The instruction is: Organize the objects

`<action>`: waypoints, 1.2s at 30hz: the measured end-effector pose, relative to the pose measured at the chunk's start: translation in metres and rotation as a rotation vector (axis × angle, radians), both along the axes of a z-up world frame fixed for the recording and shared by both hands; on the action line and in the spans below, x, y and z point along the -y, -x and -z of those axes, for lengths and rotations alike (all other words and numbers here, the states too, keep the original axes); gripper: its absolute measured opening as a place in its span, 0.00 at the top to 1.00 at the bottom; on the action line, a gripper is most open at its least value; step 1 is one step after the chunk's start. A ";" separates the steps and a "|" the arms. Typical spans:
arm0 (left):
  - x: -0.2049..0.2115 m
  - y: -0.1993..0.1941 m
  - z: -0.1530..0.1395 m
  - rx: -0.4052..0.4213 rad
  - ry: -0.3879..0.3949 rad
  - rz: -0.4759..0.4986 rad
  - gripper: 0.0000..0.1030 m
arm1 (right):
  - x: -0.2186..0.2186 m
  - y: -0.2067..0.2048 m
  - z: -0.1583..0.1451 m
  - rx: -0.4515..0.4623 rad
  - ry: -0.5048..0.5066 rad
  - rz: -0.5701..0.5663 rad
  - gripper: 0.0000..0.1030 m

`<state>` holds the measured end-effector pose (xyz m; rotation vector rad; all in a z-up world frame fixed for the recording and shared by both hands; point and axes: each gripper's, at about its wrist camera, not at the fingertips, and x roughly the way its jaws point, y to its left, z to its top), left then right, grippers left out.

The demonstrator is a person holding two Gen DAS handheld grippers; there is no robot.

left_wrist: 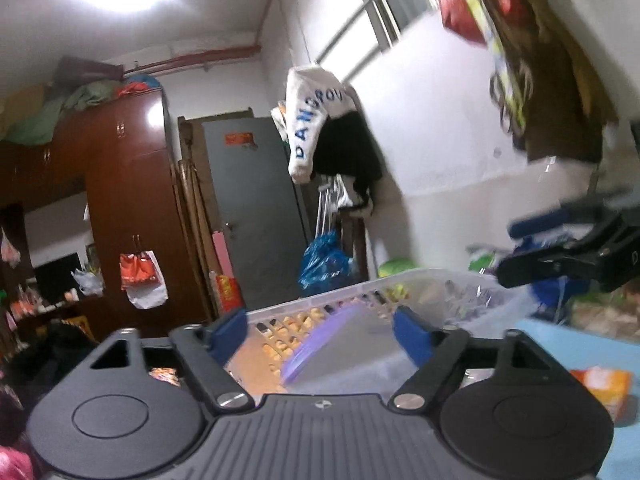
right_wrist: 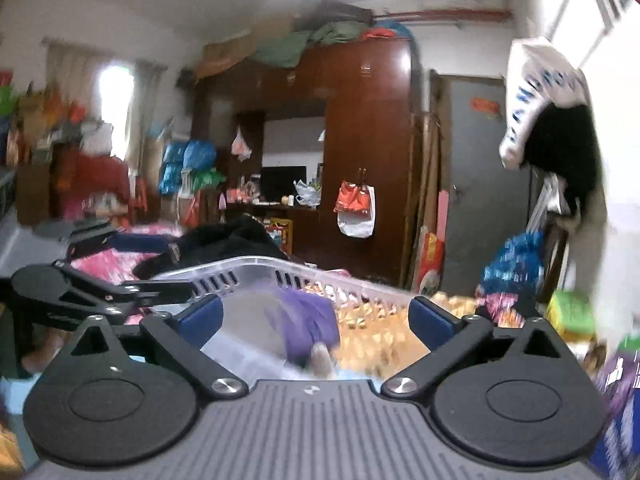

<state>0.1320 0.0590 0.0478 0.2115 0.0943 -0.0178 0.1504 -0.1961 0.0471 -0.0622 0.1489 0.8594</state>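
Rm w/ white bag (left_wrist: 316, 116) lettered "DANG…", clear basket (left_wrist: 400, 292) below.

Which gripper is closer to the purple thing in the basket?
Hard to tell, perhaps right. The right gripper points straight at the purple thing inside the white basket. The left gripper also sits at the basket's rim, the purple thing between its fingers.

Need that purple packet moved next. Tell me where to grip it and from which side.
Judging from the blurred views, take the purple packet by its upper edge, coming down from above: it leans inside the white basket, whose slotted walls block a sideways approach. Both grippers, left and right, are open.
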 end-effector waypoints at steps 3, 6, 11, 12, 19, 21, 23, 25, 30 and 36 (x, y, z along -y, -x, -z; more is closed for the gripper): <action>0.002 0.035 0.020 0.005 0.007 0.000 0.12 | 0.023 0.033 0.026 -0.039 -0.032 0.017 0.00; -0.007 0.051 0.038 -0.032 0.074 0.019 0.12 | 0.026 0.058 0.049 -0.077 -0.027 0.014 0.00; -0.024 0.066 0.062 -0.111 0.158 0.053 0.12 | 0.005 0.078 0.070 -0.138 -0.024 -0.046 0.00; -0.026 0.066 0.065 -0.118 0.157 0.051 0.12 | -0.001 0.082 0.075 -0.133 -0.012 -0.047 0.00; -0.045 0.063 0.078 -0.162 0.214 0.071 0.12 | -0.027 0.080 0.089 -0.152 0.001 -0.046 0.00; -0.046 0.063 0.078 -0.165 0.222 0.082 0.12 | -0.035 0.084 0.090 -0.142 0.019 -0.050 0.00; -0.045 0.061 0.080 -0.186 0.217 0.078 0.12 | -0.043 0.090 0.093 -0.130 0.035 -0.052 0.00; -0.042 0.058 0.079 -0.205 0.208 0.081 0.12 | -0.051 0.096 0.095 -0.121 0.048 -0.056 0.00; -0.035 0.054 0.082 -0.255 0.183 0.117 0.12 | -0.061 0.104 0.098 -0.116 0.066 -0.070 0.08; -0.026 0.055 0.087 -0.291 0.137 0.188 0.17 | -0.060 0.096 0.099 -0.159 0.059 -0.079 0.22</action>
